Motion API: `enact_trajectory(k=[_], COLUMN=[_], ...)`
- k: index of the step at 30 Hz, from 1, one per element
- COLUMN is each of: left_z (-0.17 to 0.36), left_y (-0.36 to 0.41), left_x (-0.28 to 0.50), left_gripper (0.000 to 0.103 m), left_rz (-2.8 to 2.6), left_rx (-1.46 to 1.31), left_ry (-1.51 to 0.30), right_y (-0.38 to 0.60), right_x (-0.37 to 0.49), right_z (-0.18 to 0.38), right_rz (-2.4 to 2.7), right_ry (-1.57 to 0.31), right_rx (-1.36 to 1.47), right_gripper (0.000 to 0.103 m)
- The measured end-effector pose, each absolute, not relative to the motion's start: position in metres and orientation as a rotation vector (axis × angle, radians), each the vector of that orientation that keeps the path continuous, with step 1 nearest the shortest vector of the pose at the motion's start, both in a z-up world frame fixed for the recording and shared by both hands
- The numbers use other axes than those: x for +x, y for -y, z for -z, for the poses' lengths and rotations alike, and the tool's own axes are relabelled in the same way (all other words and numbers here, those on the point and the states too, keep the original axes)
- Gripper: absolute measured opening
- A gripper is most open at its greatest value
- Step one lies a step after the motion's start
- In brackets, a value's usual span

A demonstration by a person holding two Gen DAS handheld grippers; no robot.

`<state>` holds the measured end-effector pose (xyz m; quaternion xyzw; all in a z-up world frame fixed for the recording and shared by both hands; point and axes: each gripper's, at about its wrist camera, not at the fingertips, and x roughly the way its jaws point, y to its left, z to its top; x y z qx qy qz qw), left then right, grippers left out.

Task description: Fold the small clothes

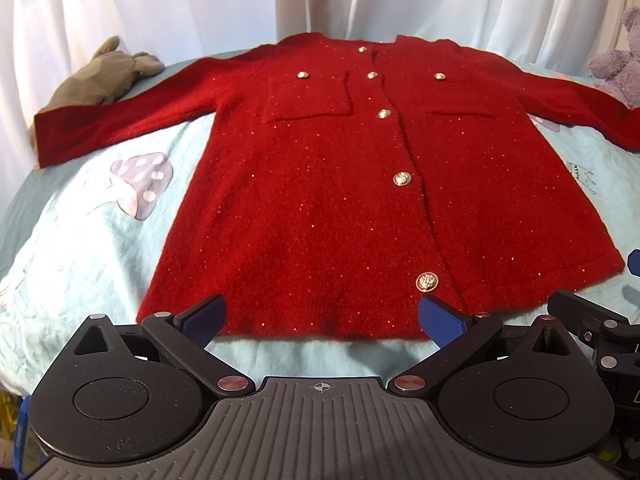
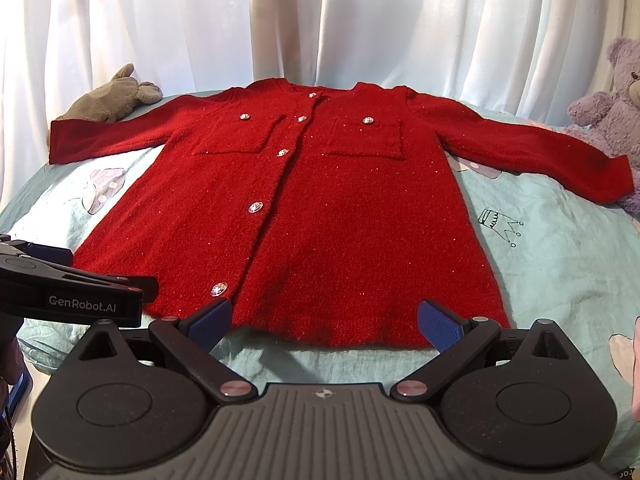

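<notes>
**Operator A:** Report left tool status.

**Operator B:** I have the left tool (image 1: 320, 318) level and low, pointed along the bed sheet (image 1: 80, 248) toward the red cardigan (image 1: 320, 184). Its jaws stand wide apart and grip nothing. Both blue pads (image 1: 440, 320) sit at the cardigan's hem, one on either side of the bottom button (image 1: 427, 282). I cannot tell whether the pads touch the fabric.

**Operator A:** Right tool?

**Operator B:** Same attitude. I hold the right tool (image 2: 324, 324) level, aimed at the cardigan (image 2: 304, 208) from the hem side, jaws spread wide and empty. Its pads (image 2: 438, 328) straddle the right half of the hem. In the right wrist view the left tool's body (image 2: 72, 292) appears just beside it, over the hem's left corner.

**Operator A:** Location of the work item?

**Operator B:** The cardigan lies flat, front up and buttoned, on the pale blue sheet (image 2: 560, 248). Collar points away from both tools; sleeves are spread outward to each side. Two chest pockets (image 1: 306, 98) flank the button row.

**Operator A:** Surroundings, referenced to the cardigan?

**Operator B:** A grey plush toy (image 1: 104, 76) lies near the left sleeve cuff. A purple teddy bear (image 2: 612, 116) sits by the right sleeve cuff. White curtains (image 2: 320, 20) hang beyond the collar.
</notes>
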<state>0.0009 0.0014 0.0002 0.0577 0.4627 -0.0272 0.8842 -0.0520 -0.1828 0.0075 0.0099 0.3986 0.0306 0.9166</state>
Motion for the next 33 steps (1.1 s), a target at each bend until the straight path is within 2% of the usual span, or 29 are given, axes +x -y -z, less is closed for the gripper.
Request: enact_trajectory(k=[33], left_z=[0.0005], left_y=[-0.0018], left_x=[0.0047], left_gripper=[0.103], left_rz=[0.059], left_rx=[0.115], left_ry=[-0.975], right_y=[0.1872], right_x=[-0.0507], right_z=[-0.0073], right_rz=[-0.071], right_ry=[-0.807], right_rx=[0.046], right_gripper=[0.099])
